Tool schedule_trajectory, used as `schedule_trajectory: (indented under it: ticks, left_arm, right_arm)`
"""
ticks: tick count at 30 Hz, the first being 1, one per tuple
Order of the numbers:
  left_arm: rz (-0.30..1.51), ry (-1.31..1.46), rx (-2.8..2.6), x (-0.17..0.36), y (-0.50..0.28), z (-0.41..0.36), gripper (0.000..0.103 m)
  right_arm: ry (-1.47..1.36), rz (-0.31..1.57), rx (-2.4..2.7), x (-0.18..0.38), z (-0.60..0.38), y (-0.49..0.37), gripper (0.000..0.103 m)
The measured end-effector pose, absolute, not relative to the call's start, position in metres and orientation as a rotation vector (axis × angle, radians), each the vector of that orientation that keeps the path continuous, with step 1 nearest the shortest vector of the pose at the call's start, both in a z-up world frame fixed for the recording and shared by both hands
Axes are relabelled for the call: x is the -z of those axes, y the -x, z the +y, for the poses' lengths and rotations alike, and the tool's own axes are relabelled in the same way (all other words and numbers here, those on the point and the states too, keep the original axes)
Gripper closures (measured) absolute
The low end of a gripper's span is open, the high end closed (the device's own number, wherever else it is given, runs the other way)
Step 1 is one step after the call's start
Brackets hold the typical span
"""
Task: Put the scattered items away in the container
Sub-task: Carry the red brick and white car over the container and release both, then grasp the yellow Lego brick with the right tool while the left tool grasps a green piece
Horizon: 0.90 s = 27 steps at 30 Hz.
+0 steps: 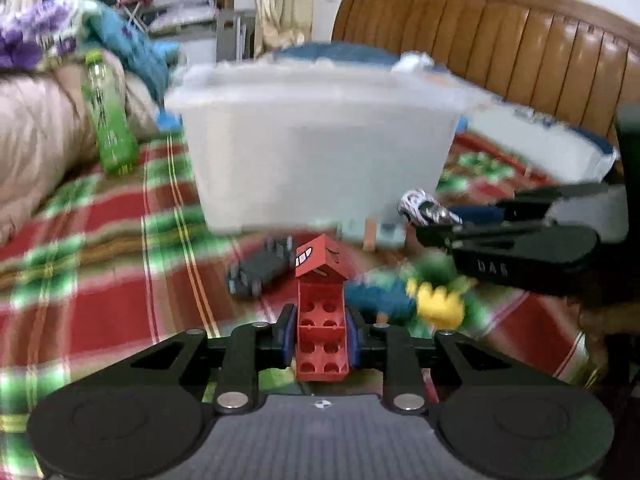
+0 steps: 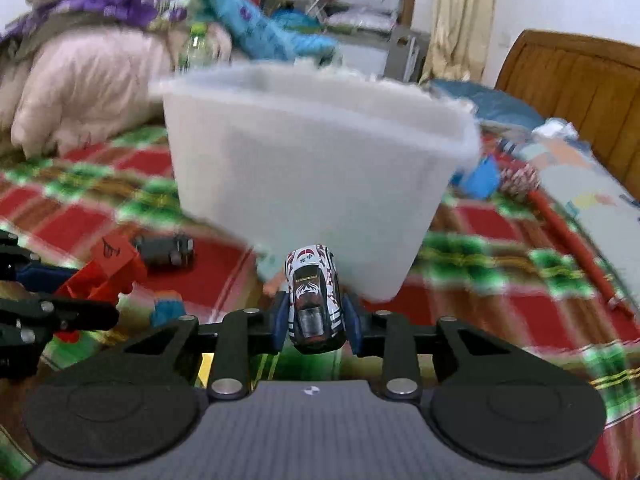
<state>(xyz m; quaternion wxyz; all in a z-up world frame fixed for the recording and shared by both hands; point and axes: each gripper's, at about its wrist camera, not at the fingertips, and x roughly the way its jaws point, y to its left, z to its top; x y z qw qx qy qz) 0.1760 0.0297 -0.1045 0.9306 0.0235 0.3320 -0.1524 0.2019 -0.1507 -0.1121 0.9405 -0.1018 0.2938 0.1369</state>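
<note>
Left wrist view: the left gripper (image 1: 320,330) is clamped tight on a red block (image 1: 321,334), jaws nearly closed, with the tub (image 1: 316,144) just ahead on the plaid blanket (image 1: 100,248). Over on the right wrist view, the right gripper (image 2: 316,318) pinches a little toy car (image 2: 316,300) between its blue pads, narrow opening, car nose-up. Both loads sit below the tub's rim, so a low approach could knock the wall and shove the tub. That car is smooth and rounded; it could slip out early. The grippers are close together and might bump. A dark toy (image 1: 260,270) and a yellow piece (image 1: 440,304) lie loose nearby.
</note>
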Motion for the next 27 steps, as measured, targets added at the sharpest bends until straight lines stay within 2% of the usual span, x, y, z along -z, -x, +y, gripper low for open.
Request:
schedule_trajectory:
  ticks: [7, 13, 18, 23, 27]
  left_arm:
    - [0.532, -0.050, 0.320, 0.037, -0.192, 0.028, 0.075]
    - [0.455, -0.081, 0.301, 0.005, -0.228, 0.019, 0.075]
    - [0.466, -0.102, 0.276, 0.007, -0.269, 0.011, 0.075]
    - [0.541, -0.072, 0.240, 0.027, -0.309, 0.015, 0.075]
    - [0.549, -0.014, 0.239, 0.034, -0.313, 0.025, 0.074]
  right_arm:
    - [0.220, 0.433, -0.262, 0.061, -0.146, -0.192, 0.070]
    - [0.202, 0.349, -0.249, 0.033, -0.138, -0.206, 0.070]
    - [0.190, 0.349, -0.229, 0.029, -0.135, -0.242, 0.070]
    - [0.174, 0.430, -0.209, 0.047, -0.138, -0.274, 0.069]
    - [0.192, 0.447, -0.209, 0.059, -0.140, -0.276, 0.067]
